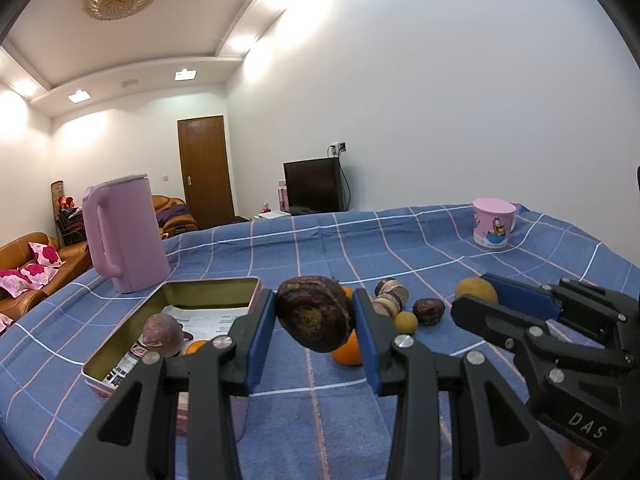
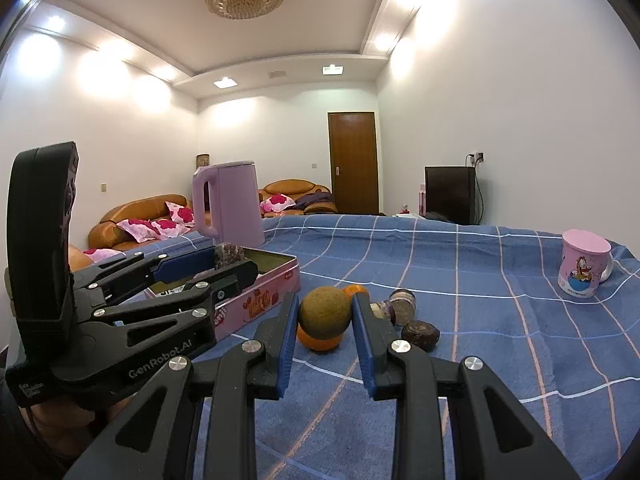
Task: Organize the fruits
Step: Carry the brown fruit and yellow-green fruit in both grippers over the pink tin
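My left gripper (image 1: 315, 314) is shut on a dark wrinkled passion fruit (image 1: 314, 312) and holds it above the blue checked cloth, just right of the open pink tin (image 1: 172, 292). The tin holds a purple passion fruit (image 1: 163, 334) and a small orange (image 1: 195, 347). My right gripper (image 2: 325, 312) is shut on a round yellow-brown fruit (image 2: 325, 312), lifted above an orange (image 2: 319, 343). The left gripper shows at left in the right wrist view (image 2: 230, 262), over the tin (image 2: 260, 300). Loose fruits lie on the cloth: an orange (image 1: 347, 350), a small yellow fruit (image 1: 405, 322), a dark fruit (image 1: 428, 311).
A lilac kettle (image 1: 126, 236) stands behind the tin. A pink cartoon mug (image 1: 493, 222) stands at the far right of the cloth; it also shows in the right wrist view (image 2: 584, 268). More dark fruits (image 2: 420, 334) lie right of the right gripper. A sofa lies beyond the table's left edge.
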